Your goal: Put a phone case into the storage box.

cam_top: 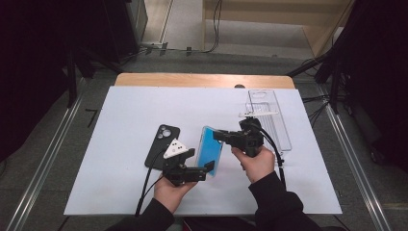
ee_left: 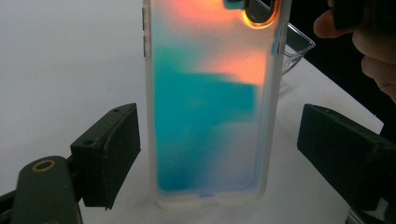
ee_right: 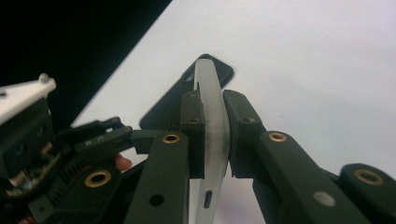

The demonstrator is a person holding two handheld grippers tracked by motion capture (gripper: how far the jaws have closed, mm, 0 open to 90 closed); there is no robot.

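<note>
The left gripper (cam_top: 208,168) sits closest to the person, and its jaws are wide open with nothing squeezed in them. Right in front of it, standing between the two open jaws but not touching either one, is the phone case (ee_left: 212,102), a see-through one that looks blue and orange. The case stands up on its short end on the white mat (cam_top: 120,144), tipped a little, so its long side runs up and away from the left gripper. This is the thing that matters most for the next move, I think: the case is already in the gap, so the left gripper only needs to squeeze across the narrow way to grab it. A bit farther on, the right gripper (ee_right: 212,135) has its jaws shut tight on the thin edge of the case near the top and holds it up. The right gripper comes at the case from the other side, so both hands are close, but the right one is the one that has it. The left gripper view shows the flat face of the case and the empty gaps beside it. The right gripper view shows the case edge-on, pinched between the pads. Past the left gripper lies a black phone (cam_top: 162,144), flat on the mat. Farthest off, behind the right gripper, is a clear tray (cam_top: 284,134)
</note>
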